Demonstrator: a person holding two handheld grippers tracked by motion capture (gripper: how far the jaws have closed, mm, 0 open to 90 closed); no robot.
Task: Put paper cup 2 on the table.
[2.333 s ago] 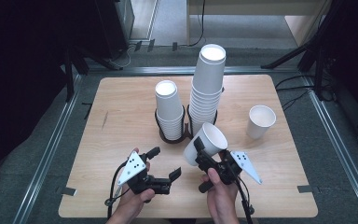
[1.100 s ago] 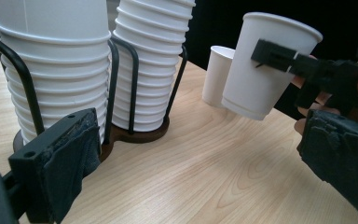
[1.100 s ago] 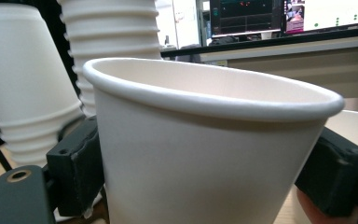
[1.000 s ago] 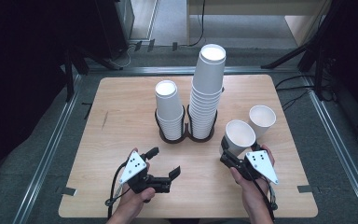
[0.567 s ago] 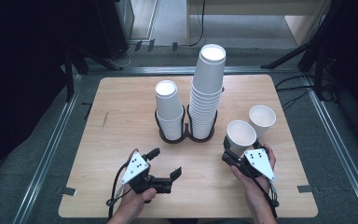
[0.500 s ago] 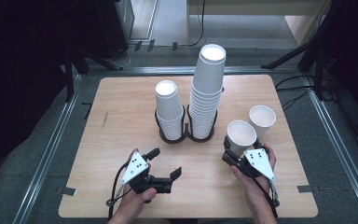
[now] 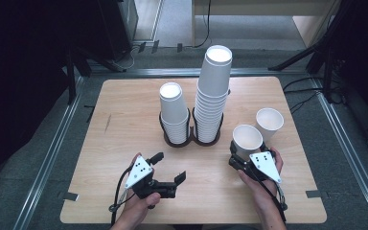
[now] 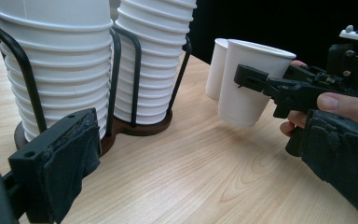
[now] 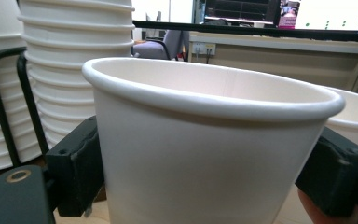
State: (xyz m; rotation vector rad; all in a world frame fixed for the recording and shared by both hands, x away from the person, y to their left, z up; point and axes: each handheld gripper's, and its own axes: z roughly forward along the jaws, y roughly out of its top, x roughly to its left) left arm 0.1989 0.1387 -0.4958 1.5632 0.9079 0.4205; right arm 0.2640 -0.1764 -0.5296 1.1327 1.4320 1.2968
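The right hand-held gripper [image 7: 242, 154] is clenched on a white paper cup [image 7: 247, 140], one black jaw on each side of the cup wall, as the right gripper view shows closely. In the left gripper view the bottom of this cup seems to hang a little above the counter [image 7: 124, 110], not yet resting on it. The cup is upright, to the right of the wire cup holder [image 7: 190, 139], and just beside a second loose cup [image 7: 269, 123], which stands farther from the holder and on the counter. Whether the two cups touch I cannot tell.

The left hand-held gripper [image 7: 168, 168] is released, with its jaws apart and nothing between them; it waits in front of the holder, on the person's side.

I judge the cup to be very light and thin-walled. It is stiff enough at the rolled rim, but the wall will bend inward if the jaws press hard, so a mild squeeze is enough. The smooth paper and the cone shape mean it can slip downward out of a weak grip. The best place to take hold is across the wall in the upper half, under the rim, as it is held now. In the holder, the tall stack [image 7: 213, 91] and the short stack [image 7: 174, 111] sit tightly nested, so a cup pulled from there may bring a neighbour with it.
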